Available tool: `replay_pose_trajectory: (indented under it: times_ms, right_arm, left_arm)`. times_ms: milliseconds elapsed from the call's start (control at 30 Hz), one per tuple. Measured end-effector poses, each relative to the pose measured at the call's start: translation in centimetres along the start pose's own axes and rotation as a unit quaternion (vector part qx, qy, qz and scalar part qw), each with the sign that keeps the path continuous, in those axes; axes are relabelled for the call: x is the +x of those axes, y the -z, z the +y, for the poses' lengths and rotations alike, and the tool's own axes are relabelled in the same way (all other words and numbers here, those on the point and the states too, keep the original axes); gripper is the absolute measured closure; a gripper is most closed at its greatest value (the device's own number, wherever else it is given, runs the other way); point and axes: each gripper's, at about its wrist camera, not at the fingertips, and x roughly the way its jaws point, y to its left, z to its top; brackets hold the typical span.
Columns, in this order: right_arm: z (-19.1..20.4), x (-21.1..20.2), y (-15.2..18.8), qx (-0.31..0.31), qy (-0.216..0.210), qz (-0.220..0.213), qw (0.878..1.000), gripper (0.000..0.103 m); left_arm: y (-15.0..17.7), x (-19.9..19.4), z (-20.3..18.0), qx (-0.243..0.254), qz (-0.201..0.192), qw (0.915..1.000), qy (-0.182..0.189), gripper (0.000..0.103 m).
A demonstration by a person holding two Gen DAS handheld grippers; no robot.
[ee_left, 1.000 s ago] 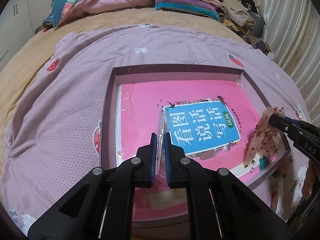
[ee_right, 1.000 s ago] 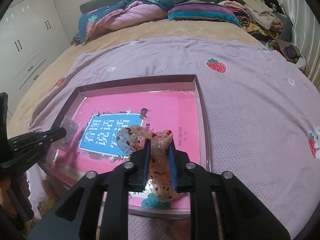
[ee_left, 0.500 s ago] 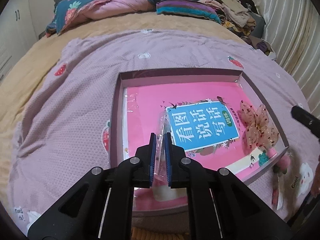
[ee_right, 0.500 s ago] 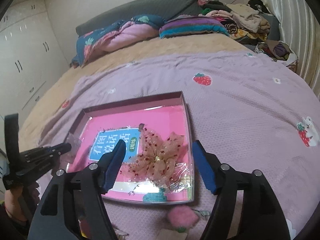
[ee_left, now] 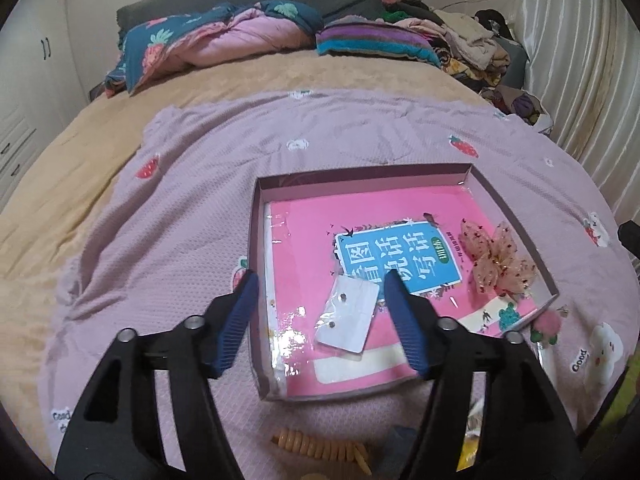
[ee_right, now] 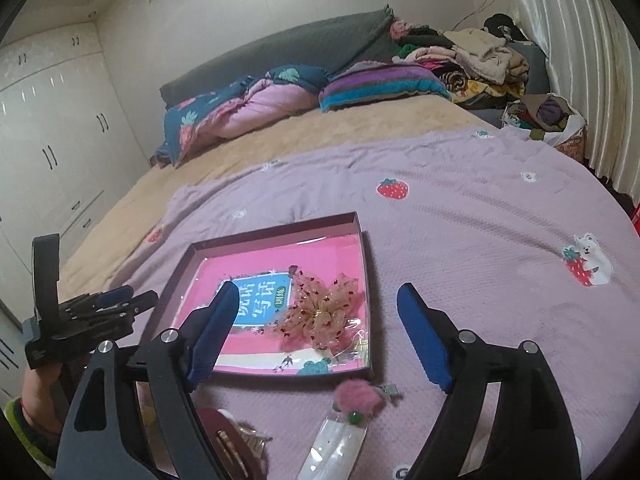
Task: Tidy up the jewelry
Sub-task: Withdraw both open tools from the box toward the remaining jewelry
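A shallow purple tray (ee_left: 505, 204) (ee_right: 366, 276) lies on the bed, lined with a pink book. A clear packet of small earrings (ee_left: 347, 316) lies in the tray's near left part. A sheer pink bow (ee_left: 496, 264) (ee_right: 324, 312) lies at the tray's right side. My left gripper (ee_left: 320, 286) is open above the packet, holding nothing. My right gripper (ee_right: 316, 300) is open and empty, pulled back over the tray's near edge. A pink pom-pom clip (ee_right: 358, 396) (ee_left: 546, 322) lies just outside the tray.
The lilac strawberry blanket (ee_right: 460, 240) covers the bed. A clear packet (ee_right: 336, 448) and a dark hair clip (ee_right: 228, 440) lie near me. A yellow coil hair tie (ee_left: 320, 442) lies in front of the tray. Bedding (ee_left: 224, 40) and clothes (ee_right: 476, 60) are piled at the back.
My left gripper opened and dropped the earring packet into the tray, then pulled back. My right gripper let go of the bow half a second earlier and has drawn further back.
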Motion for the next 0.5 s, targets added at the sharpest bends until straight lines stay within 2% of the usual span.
replay_pose_trajectory:
  times_ms: [67, 133, 233, 500]
  right_arm:
    - [0.0, -1.1, 0.0, 0.002, -0.002, -0.01, 1.0, 0.014]
    - [0.1, -2.0, 0.0, 0.003, -0.003, -0.017, 1.0, 0.014]
    - [0.2, -3.3, 0.0, 0.0, -0.006, -0.025, 1.0, 0.014]
    - [0.5, -6.5, 0.1, -0.006, -0.01, -0.049, 0.999, 0.013]
  left_arm:
    - [0.0, -1.0, 0.0, -0.001, -0.01, 0.9999, -0.004, 0.035]
    - [-0.1, -2.1, 0.0, -0.003, -0.021, 0.9997, -0.006, 0.022]
    - [-0.2, -3.9, 0.1, -0.007, -0.04, 0.9991, -0.013, 0.009]
    - [0.2, -7.9, 0.4, -0.011, -0.075, 0.9967, -0.031, 0.009]
